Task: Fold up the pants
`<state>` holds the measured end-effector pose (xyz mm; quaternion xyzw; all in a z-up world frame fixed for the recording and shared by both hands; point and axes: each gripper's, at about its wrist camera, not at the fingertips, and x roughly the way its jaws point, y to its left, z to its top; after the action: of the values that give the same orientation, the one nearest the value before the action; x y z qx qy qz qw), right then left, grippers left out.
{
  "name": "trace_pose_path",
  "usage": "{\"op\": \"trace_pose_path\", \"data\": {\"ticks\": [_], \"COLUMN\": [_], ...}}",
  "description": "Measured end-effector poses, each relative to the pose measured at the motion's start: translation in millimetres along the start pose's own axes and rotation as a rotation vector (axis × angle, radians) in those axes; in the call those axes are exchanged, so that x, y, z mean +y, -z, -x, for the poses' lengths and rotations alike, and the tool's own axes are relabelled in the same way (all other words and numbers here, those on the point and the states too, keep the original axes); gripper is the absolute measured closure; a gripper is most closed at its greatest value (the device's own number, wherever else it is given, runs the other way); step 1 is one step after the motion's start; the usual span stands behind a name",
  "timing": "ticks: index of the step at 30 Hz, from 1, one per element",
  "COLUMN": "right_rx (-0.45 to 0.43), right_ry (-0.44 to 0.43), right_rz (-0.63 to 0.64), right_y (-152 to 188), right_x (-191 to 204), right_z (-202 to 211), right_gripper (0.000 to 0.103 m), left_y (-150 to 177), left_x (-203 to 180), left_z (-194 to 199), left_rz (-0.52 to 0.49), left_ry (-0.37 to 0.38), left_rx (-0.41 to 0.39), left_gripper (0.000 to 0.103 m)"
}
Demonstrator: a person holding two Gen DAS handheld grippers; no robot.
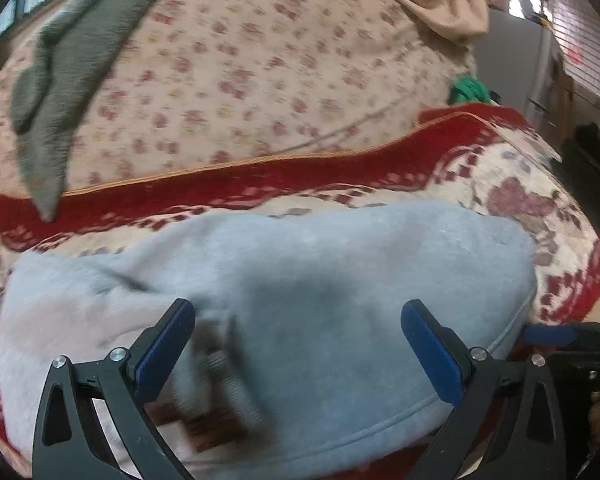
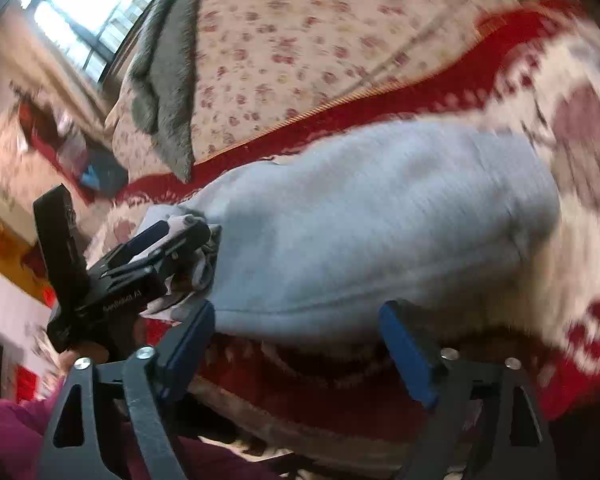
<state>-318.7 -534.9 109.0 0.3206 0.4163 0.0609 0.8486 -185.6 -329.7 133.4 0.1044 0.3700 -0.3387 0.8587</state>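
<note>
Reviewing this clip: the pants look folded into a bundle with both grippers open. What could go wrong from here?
1. The left gripper sits open over the pants; closing here might pinch several layers and drag the fold apart.
2. The right gripper is open at the pants' near edge, above the red blanket; it may grab blanket along with cloth.
3. Both grippers are close together, so they might collide.

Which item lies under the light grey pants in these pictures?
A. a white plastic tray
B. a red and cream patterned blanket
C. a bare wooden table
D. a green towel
B: in both wrist views the grey pants lie on the red and cream patterned blanket, whose red border shows just beyond them.
</note>
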Motion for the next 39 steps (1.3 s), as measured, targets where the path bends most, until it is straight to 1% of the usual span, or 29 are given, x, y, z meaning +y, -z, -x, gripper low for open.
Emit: {"op": "trace_pose_path", "data": {"ticks": [2,4,5,8,10,13,14,17,19,20,24,26,31,32,34,36,37,39], "right_rx": [-0.014,-0.03,-0.037,-0.053,-0.045,-0.049,-0.052,-0.072,-0.08,-0.086,-0.134,-0.136,-0.134,-0.134,-0.144,-0.145,-0.148,-0.158], "right_ry": [-0.017,-0.063,-0.077,-0.063,-0.063,-0.056,-0.054,-0.063,-0.072,-0.081,-0.13,-0.14,-0.134,-0.133,-0.134,-0.151,-0.159,-0.155], "right_rz": [-0.092,-0.181,-0.217,-0.266,-0.28,-0.289,-0.294,-0.281,-0.272,-0.267,-0.238,-0.229,-0.202,-0.2,-0.196,-0.201,-0.204,-0.186], "right_y": [3.1,6.1,7.2,8.3,6.6,1.9,1.1,-2.8,-5.2,-6.1,-6.4,-6.3,-9.4,-9.9,-10.6,-10.8,-10.6,-12.8], "right_x": [-16.8,-32.0,-38.1,-48.2,-52.1,-56.7,-58.2,-60.3,-62.6,-63.3,-64.1,-65.6,-66.6,-66.6,-68.1,-71.3,-72.4,-70.0], "right_z": [-0.5,-2.8,-4.5,-10.2,-18.0,-27.6,-29.6,-33.0,-34.3,-34.6,-32.8,-33.7,-38.6,-38.8,-38.7,-39.9,-39.7,-40.4], "right_gripper": [0.007,0.006,0.006,0.005,0.005,0.005,0.005,0.004,0.003,0.003,0.005,0.005,0.009,0.011,0.02,0.038,0.041,0.049], "left_y": [-10.6,-20.6,-28.3,-46.5,-56.5,-72.2,-78.1,-90.6,-98.0,-100.9,-97.7,-94.2,-94.3,-94.2,-91.6,-88.4,-87.1,-86.6], "left_x": [-6.6,-11.5,-13.4,-18.9,-24.5,-35.9,-40.6,-49.7,-54.6,-58.0,-68.0,-73.4,-79.4,-81.7,-87.0,-93.9,-96.0,-97.4], "left_z": [-9.9,-18.3,-24.7,-43.8,-56.4,-80.8,-91.5,-113.0,-130.4,-142.0,-170.9,-180.4,-196.0,-200.3,-208.7,-215.3,-216.3,-213.9], "left_rz": [-0.023,-0.037,-0.048,-0.077,-0.114,-0.183,-0.205,-0.243,-0.262,-0.269,-0.299,-0.316,-0.313,-0.314,-0.322,-0.341,-0.343,-0.352], "left_ry": [0.059,0.114,0.158,0.244,0.279,0.317,0.348,0.393,0.438,0.455,0.507,0.52,0.555,0.563,0.573,0.558,0.57,0.572], "left_rx": [0.021,0.041,0.056,0.096,0.113,0.142,0.163,0.188,0.225,0.258,0.354,0.382,0.428,0.445,0.476,0.49,0.493,0.469], "left_gripper": [0.0,0.0,0.0,0.0,0.0,0.0,0.0,0.0,0.0,0.0,0.0,0.0,0.0,0.0,0.0,0.003,0.016,0.026]}}
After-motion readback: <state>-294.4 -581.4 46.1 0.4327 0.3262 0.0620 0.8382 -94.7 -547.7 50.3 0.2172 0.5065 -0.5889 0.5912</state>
